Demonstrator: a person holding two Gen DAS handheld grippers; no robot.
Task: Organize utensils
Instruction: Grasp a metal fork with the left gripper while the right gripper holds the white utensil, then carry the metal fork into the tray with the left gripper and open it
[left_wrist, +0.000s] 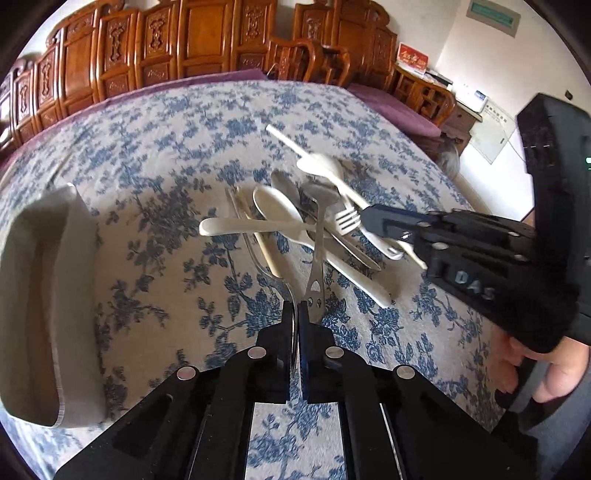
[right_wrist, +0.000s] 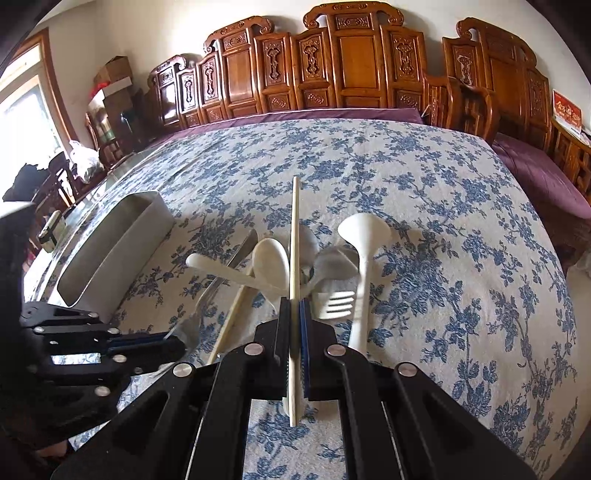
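Utensils (left_wrist: 314, 221) lie in a loose crossed heap mid-table on a blue-flowered cloth (left_wrist: 166, 147), both claws working at its near edge. Nearest in the left wrist view, the left gripper (left_wrist: 297, 314) has its jaws drawn tight together on a thin metal handle (left_wrist: 294, 332); which piece in the pile that handle belongs to is hard to make out, since a metal spoon (left_wrist: 318, 236) stands just beside the fingertips and metal tines curve in close by. In the right wrist view, the right gripper (right_wrist: 294, 310) is clamped on a pale chopstick (right_wrist: 294, 229), which runs up out of the jaws and away over the heap; its lower end pokes out beneath the fingers.

Beyond the claws, white plastic spoons (right_wrist: 271, 266), a white fork (left_wrist: 347, 218) and a second chopstick (right_wrist: 232, 314) overlap, hiding much of the metal cutlery underneath. A wide-ended white piece (right_wrist: 364, 236) is tilted up at the right of the pile. A pale rectangular holder (right_wrist: 118, 240) stands on the cloth to the left, well apart from the heap, its near end cut off in the left view. A bare hand (left_wrist: 532, 369) shows partly behind the right gripper's body. Carved wooden chairs (right_wrist: 351, 62) line the far wall.
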